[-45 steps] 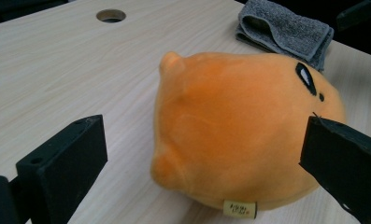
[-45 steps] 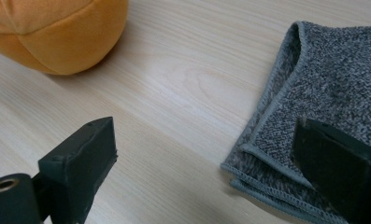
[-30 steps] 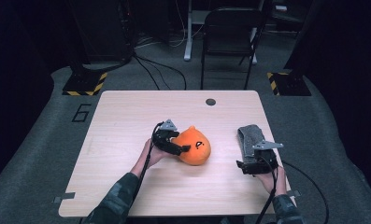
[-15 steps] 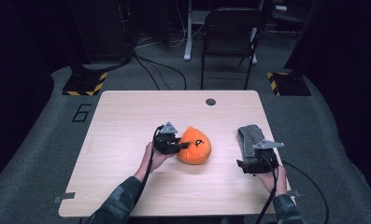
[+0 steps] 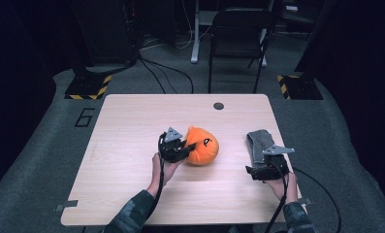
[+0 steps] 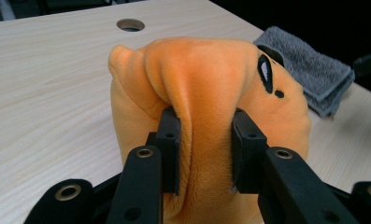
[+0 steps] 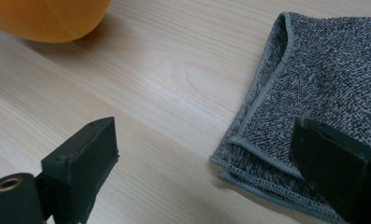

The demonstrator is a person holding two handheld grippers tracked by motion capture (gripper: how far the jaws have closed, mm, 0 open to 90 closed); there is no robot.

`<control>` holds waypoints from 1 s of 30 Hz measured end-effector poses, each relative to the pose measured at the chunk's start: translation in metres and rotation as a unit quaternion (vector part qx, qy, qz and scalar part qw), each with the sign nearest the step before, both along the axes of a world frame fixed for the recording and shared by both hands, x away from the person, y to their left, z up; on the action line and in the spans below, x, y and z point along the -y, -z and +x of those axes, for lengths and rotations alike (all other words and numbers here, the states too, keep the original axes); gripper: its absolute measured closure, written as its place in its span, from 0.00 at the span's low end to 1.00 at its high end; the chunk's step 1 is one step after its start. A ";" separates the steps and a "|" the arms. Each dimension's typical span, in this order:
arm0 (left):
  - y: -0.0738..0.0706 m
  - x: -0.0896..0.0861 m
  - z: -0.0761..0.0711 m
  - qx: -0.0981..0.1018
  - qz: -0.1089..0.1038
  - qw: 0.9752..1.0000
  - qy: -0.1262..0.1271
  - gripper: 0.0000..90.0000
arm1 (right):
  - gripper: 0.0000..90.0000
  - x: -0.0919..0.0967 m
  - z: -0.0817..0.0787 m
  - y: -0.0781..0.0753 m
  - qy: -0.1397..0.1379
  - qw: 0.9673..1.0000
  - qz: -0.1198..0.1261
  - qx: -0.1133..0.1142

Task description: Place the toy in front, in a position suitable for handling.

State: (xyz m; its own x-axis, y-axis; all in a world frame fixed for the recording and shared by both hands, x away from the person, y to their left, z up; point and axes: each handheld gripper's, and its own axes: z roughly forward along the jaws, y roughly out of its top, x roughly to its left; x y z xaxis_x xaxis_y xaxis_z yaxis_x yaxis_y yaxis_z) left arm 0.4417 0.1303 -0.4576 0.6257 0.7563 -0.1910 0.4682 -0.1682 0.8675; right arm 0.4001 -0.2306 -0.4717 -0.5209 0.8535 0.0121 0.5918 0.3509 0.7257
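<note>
The round orange plush toy with black stitched face marks [image 5: 203, 151] is sitting on the pale wooden table [image 5: 132, 121], a little toward the person's side of its middle. In the left gripper view the orange plush toy [image 6: 206, 93] is bulging up and out above the two black jaws, with a fold of its soft fabric being squeezed narrow between the pads [image 6: 170, 140]. The left gripper [image 5: 186, 148] is gripping the toy from its left side, and its jaws have just been closing, with the plush pinched between them. The person's left hand [image 5: 162, 167] is holding that gripper from behind, the sleeved forearm coming in from the near edge.

To the right of the toy, and apart from it, a folded grey terry cloth towel [image 5: 262, 143] is lying flat near the table's right edge. In the right gripper view the grey towel [image 7: 323, 84] is showing its stitched hem and folded corner, and the right-hand jaw is hanging over that corner; whether it is touching the cloth I cannot tell. The right gripper [image 7: 202, 161] is standing with its jaws wide apart, bare wood between them, and is holding nothing. A curve of the orange toy [image 7: 47, 18] is peeking in at the upper left there.

Farther out, a small round cable hole [image 5: 218, 106] is sitting near the table's far edge. Beyond the table a dark metal chair [image 5: 238, 43] is standing on the grey floor.
</note>
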 end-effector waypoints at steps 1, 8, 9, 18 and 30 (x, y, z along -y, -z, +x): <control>0.000 -0.001 -0.001 -0.001 -0.005 1.000 -0.006 0.77 | 0.08 0.000 0.000 0.000 -0.001 1.000 0.000 0.000; -0.001 -0.002 -0.008 0.009 -0.009 0.999 -0.047 0.76 | 0.08 -0.002 0.001 0.001 -0.003 1.000 -0.002 -0.004; 0.000 -0.001 -0.009 0.008 -0.013 0.998 -0.053 0.76 | 0.08 -0.003 0.002 0.002 -0.004 1.000 0.000 -0.003; 0.020 0.004 -0.010 0.007 0.023 0.998 -0.055 0.48 | 0.08 -0.004 0.003 0.002 -0.007 1.000 -0.008 -0.003; 0.002 -0.027 -0.022 0.045 0.030 0.998 -0.025 0.16 | 0.08 -0.004 0.003 0.001 -0.005 1.000 -0.006 -0.005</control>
State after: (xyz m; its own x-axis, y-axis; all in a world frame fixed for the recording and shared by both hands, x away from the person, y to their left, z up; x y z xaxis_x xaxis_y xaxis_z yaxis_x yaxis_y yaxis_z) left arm 0.4199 0.1575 -0.4598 0.6001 0.7949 -0.0898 0.3979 -0.1993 0.8955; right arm 0.4031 -0.2265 -0.4723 -0.5299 0.8480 0.0061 0.5947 0.3665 0.7156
